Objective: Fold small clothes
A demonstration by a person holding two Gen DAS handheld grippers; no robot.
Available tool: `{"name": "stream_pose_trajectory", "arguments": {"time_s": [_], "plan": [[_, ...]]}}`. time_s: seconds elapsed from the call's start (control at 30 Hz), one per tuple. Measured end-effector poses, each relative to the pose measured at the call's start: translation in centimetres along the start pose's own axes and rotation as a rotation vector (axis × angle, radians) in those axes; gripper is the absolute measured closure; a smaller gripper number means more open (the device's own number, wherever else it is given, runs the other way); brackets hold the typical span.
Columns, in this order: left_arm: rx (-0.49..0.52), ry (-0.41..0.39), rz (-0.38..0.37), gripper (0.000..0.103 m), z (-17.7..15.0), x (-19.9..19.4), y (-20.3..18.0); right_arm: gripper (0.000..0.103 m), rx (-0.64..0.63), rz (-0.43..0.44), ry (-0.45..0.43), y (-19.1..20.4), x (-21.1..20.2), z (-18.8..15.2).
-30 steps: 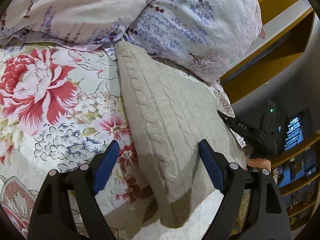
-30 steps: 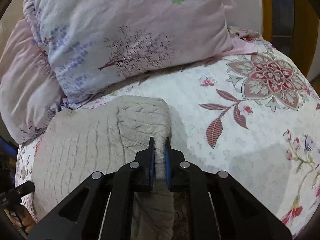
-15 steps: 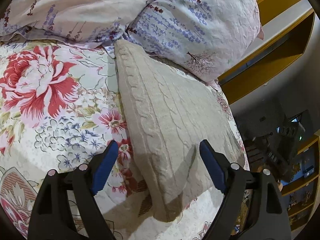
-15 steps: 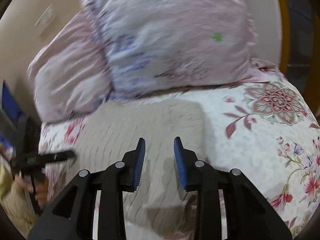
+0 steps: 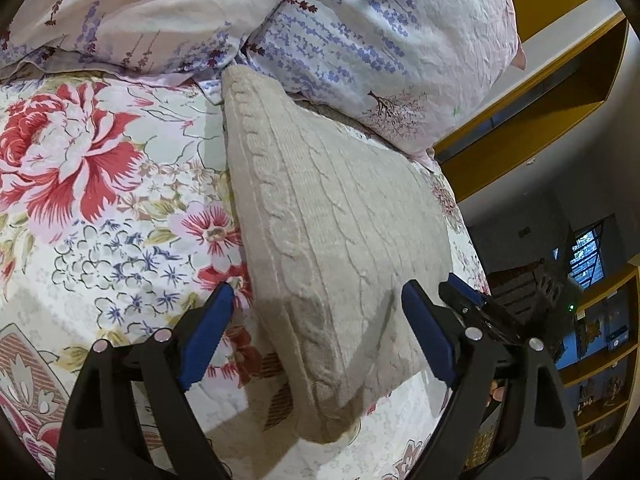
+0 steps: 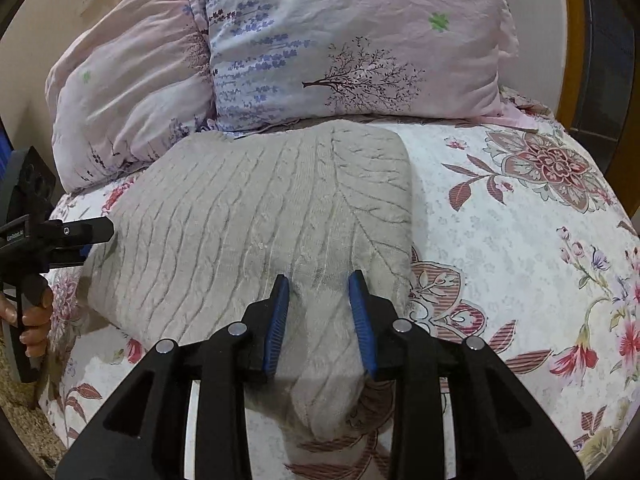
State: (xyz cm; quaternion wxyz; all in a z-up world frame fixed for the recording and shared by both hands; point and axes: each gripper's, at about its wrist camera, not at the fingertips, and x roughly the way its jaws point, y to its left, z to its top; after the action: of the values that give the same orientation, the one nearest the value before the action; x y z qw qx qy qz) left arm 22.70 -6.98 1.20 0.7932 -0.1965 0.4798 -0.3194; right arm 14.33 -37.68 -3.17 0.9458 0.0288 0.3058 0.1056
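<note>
A beige cable-knit garment point(image 5: 336, 248) lies folded flat on the floral bedsheet point(image 5: 100, 208), its far end touching the pillows. My left gripper point(image 5: 316, 296) is open, its blue pads either side of the garment's near corner, holding nothing. In the right wrist view the same garment point(image 6: 256, 216) spreads across the bed. My right gripper point(image 6: 320, 276) is open above the garment's near end and grips nothing. The left gripper also shows at the left edge of the right wrist view point(image 6: 96, 228), beside the garment.
Two lavender-print pillows point(image 6: 352, 40) point(image 6: 132, 92) lie against the wall behind the garment. Yellow wooden shelving point(image 5: 560, 92) stands past the bed's right side. The floral sheet point(image 6: 520, 240) extends to the right of the garment.
My right gripper has let go of the garment's edge and opened, then pulled back a little. The garment now lies flat. My left gripper stayed open and barely moved.
</note>
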Motion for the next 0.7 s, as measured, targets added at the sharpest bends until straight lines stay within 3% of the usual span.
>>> {"name": "stream_pose_trajectory", "arguments": {"time_s": [0.7], "plan": [[-0.001,0.008,-0.008,0.018,-0.26,0.46,0.02,0.069,-0.023,-0.006,0.040,-0.20,-0.51,-0.96]]}}
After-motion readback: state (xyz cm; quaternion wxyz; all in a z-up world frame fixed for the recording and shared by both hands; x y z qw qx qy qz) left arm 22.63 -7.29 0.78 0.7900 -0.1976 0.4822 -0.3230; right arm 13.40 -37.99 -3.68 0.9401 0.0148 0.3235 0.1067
